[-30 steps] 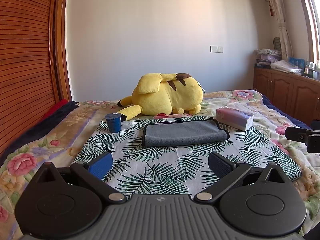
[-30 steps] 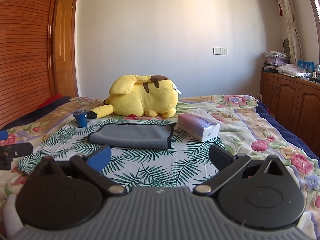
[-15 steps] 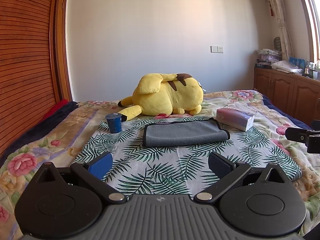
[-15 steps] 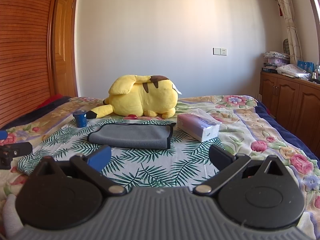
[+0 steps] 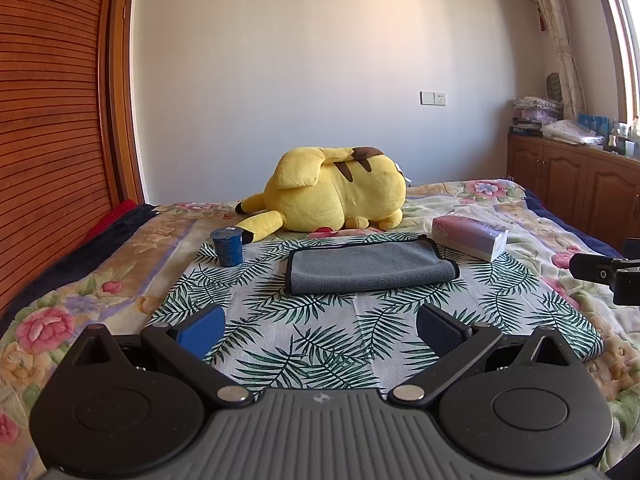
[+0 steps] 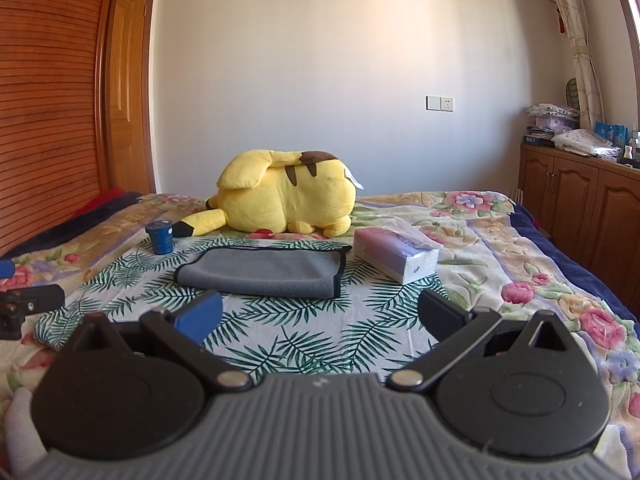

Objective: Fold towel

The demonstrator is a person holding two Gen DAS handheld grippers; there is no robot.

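Note:
A grey towel [image 5: 370, 267] with a black hem lies folded flat on a palm-leaf cloth [image 5: 320, 332] on the bed; it also shows in the right wrist view [image 6: 264, 272]. My left gripper [image 5: 320, 326] is open and empty, held low over the cloth, well short of the towel. My right gripper [image 6: 318, 314] is open and empty, also short of the towel. The right gripper's tip shows at the right edge of the left wrist view [image 5: 600, 272]. The left gripper's tip shows at the left edge of the right wrist view [image 6: 28, 304].
A yellow plush toy [image 5: 332, 200] lies behind the towel. A blue cup [image 5: 228, 246] stands left of it and a tissue pack [image 5: 470, 236] lies right of it. A wooden wardrobe [image 5: 48, 140] lines the left side; cabinets [image 5: 572, 184] stand at the right.

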